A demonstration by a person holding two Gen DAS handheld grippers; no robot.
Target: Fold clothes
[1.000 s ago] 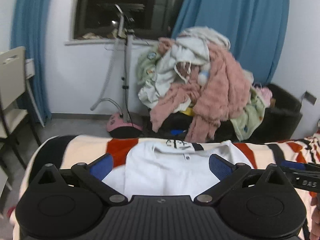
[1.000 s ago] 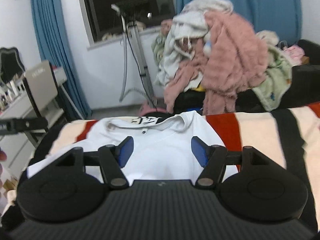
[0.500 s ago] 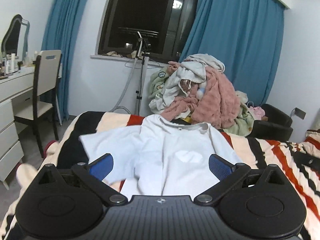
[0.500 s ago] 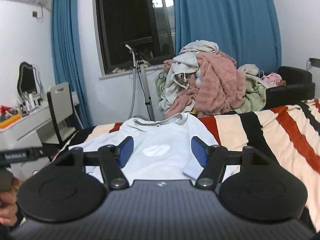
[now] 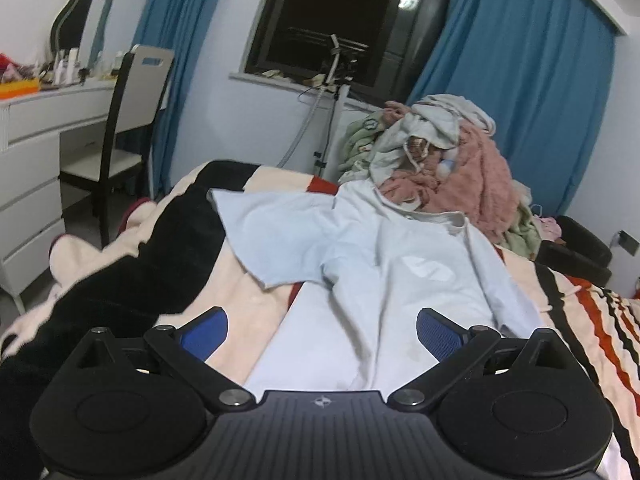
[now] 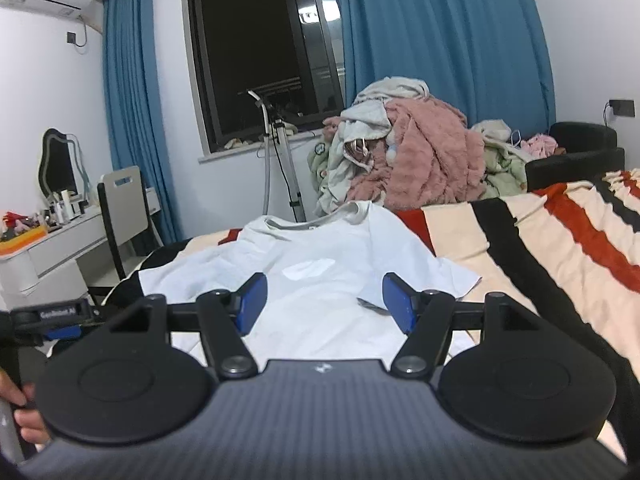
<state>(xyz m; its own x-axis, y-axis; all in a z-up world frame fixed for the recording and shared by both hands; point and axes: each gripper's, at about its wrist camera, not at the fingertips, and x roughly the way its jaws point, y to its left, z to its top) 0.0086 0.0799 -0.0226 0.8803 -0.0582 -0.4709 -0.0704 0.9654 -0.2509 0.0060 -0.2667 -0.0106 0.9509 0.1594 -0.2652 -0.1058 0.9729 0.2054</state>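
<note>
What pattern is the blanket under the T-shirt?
Cream blanket with black and red stripes, clearest in the right wrist view.

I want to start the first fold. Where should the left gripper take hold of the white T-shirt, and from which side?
Probably the hem edge of the spread left sleeve of the white T-shirt. It lies flat on the striped blanket with its free edge outward, so the open left gripper could come in low from the left.
</note>
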